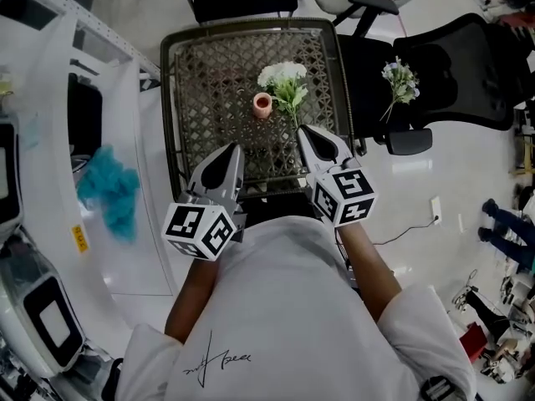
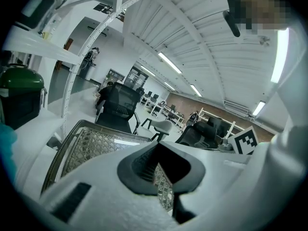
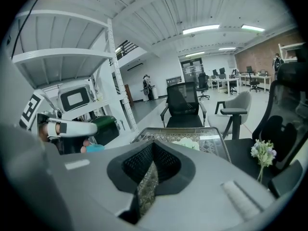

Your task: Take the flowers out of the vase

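Head view: a lattice-topped table (image 1: 167, 98) fills the upper middle. Near its centre stands a small pink vase (image 1: 262, 104). A bunch of white flowers (image 1: 282, 75) sits at about 1 o'clock of the vase, just beside it. Its green stem runs down toward 5 o'clock, and whether the stem sits in the vase I cannot tell. The left gripper (image 1: 232, 149) hangs over the table's near edge at 7 o'clock of the vase, claw pinched together and empty. The right gripper (image 1: 308, 129) is at 5 o'clock of the vase, tips near the stem's lower end, claw also closed on nothing. At 3 o'clock of the table a second, paler sprig (image 1: 401, 80) lies on a black chair (image 1: 451, 65). A teal cloth (image 1: 113, 192) lies at 9 o'clock.

Left gripper view: the left gripper's (image 2: 156, 144) tips meet and only table lattice (image 2: 91, 143) shows through the slit below them. The right gripper's marker cube (image 2: 246, 141) shows at 3 o'clock.

Right gripper view: the right gripper's (image 3: 153, 144) claw is closed tip to tip, with nothing held. The white flowers (image 3: 186, 142) rest on the table (image 3: 214, 143) at 1 o'clock of the tips. The sprig (image 3: 263, 150) on the chair (image 3: 240, 158) is at 3 o'clock.
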